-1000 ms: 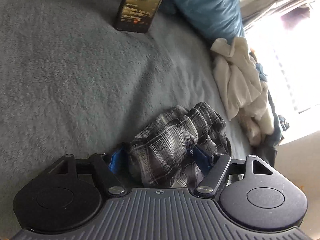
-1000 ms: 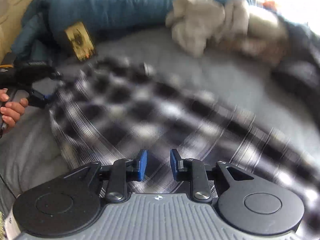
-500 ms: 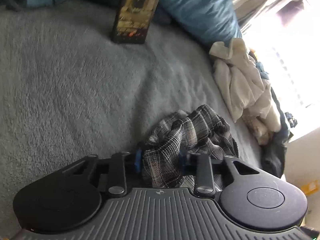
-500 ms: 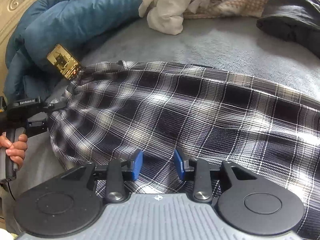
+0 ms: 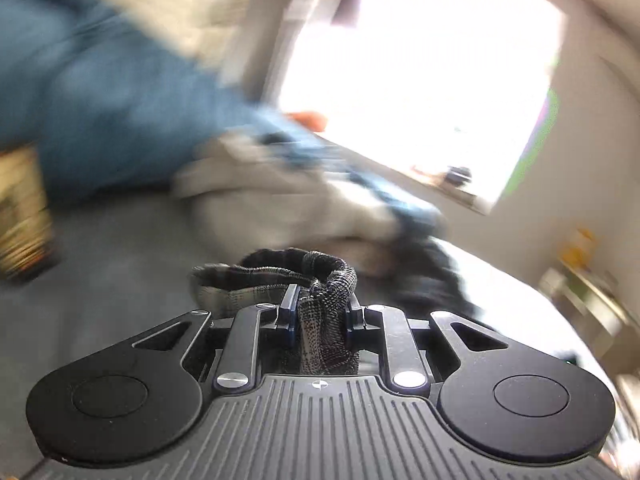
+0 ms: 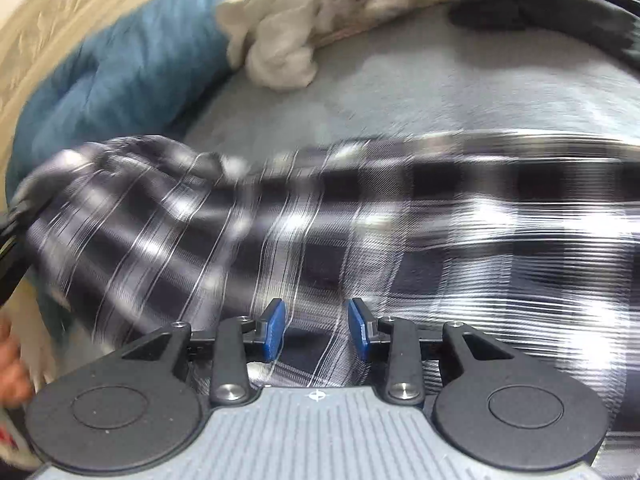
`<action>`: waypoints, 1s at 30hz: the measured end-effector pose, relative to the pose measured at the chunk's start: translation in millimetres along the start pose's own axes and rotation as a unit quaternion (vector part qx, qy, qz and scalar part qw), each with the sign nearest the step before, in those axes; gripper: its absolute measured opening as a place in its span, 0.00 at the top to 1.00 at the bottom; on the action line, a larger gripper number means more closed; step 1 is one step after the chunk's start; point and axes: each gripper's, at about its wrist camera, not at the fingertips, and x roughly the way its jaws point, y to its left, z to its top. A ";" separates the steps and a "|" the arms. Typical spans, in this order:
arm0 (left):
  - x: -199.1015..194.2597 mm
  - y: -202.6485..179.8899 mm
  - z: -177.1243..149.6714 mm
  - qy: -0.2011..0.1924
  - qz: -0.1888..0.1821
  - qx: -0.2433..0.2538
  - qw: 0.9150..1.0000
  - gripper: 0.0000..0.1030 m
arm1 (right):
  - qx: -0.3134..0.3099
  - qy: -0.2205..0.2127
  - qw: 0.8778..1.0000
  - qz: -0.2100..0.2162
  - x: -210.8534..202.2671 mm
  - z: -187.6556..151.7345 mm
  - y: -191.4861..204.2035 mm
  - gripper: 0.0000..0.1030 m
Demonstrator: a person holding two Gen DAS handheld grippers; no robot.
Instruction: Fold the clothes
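A black-and-white plaid shirt (image 6: pixel 360 216) stretches across the grey bed cover (image 6: pixel 440 92) in the right wrist view, its left end lifted and bunched. In the left wrist view my left gripper (image 5: pixel 320 316) is closing its jaws, and the pads press on a rolled bunch of that plaid cloth (image 5: pixel 280 276), held up off the bed. My right gripper (image 6: pixel 316 328) hovers low over the shirt's near part with its blue pads (image 6: pixel 274 328) apart; the cloth lies under and between them, not pinched. A person's hand (image 6: pixel 12 364) shows at the left edge.
A pile of white clothes (image 6: pixel 280 40) lies at the back beside a blue duvet (image 6: pixel 120 72). A dark garment (image 6: pixel 560 8) is at the back right. A propped phone (image 5: pixel 20 216) stands at the left, blurred. A bright window (image 5: pixel 420 72) is behind the bed.
My left gripper shut on the bunched plaid cloth, then swung up and rolled, lifting it. The shirt's left end rose off the bed. The right gripper's pads widened slightly and it shifted over the shirt.
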 end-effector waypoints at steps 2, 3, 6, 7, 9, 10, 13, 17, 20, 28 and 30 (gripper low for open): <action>10.2 -37.7 -11.3 0.020 -0.051 0.039 0.998 0.82 | 0.025 -0.021 0.999 0.004 -19.5 0.3 -13.3 0.64; 16.3 -55.3 -19.4 0.033 -0.073 0.057 0.995 0.81 | 0.039 -0.032 0.999 0.002 -30.1 -1.9 -22.9 0.64; 42.7 -96.9 -63.5 0.100 -0.115 0.136 0.979 0.76 | 0.089 -0.061 0.994 -0.012 -60.7 -13.7 -58.4 0.64; 52.7 -108.2 -79.7 0.129 -0.125 0.160 0.971 0.75 | 0.116 -0.066 0.991 -0.021 -68.1 -20.2 -74.4 0.64; 69.0 -116.6 -110.4 0.200 -0.134 0.183 0.953 0.71 | 0.177 -0.075 0.981 -0.028 -82.0 -33.9 -106.7 0.64; 70.7 -117.0 -119.3 0.217 -0.140 0.184 0.948 0.70 | 0.206 -0.084 0.975 -0.014 -88.6 -39.9 -119.7 0.64; 63.7 -113.9 -121.1 0.213 -0.159 0.173 0.948 0.50 | 0.237 -0.108 0.966 0.003 -102.9 -48.3 -135.3 0.64; 48.7 -107.0 -95.1 0.186 -0.182 0.138 0.956 0.41 | 0.232 -0.107 0.967 0.020 -105.7 -43.0 -134.5 0.63; 50.9 -105.4 -85.1 0.180 -0.150 0.139 0.962 0.39 | 0.215 -0.096 0.971 0.048 -97.9 -33.0 -122.2 0.63; 77.4 -94.5 -117.1 0.270 -0.154 0.105 0.945 0.39 | 0.176 -0.046 0.981 0.061 -72.0 -14.7 -90.6 0.40; 75.2 -95.2 -124.2 0.268 -0.161 0.107 0.944 0.39 | 0.172 -0.032 0.983 0.058 -67.2 -15.1 -87.1 0.33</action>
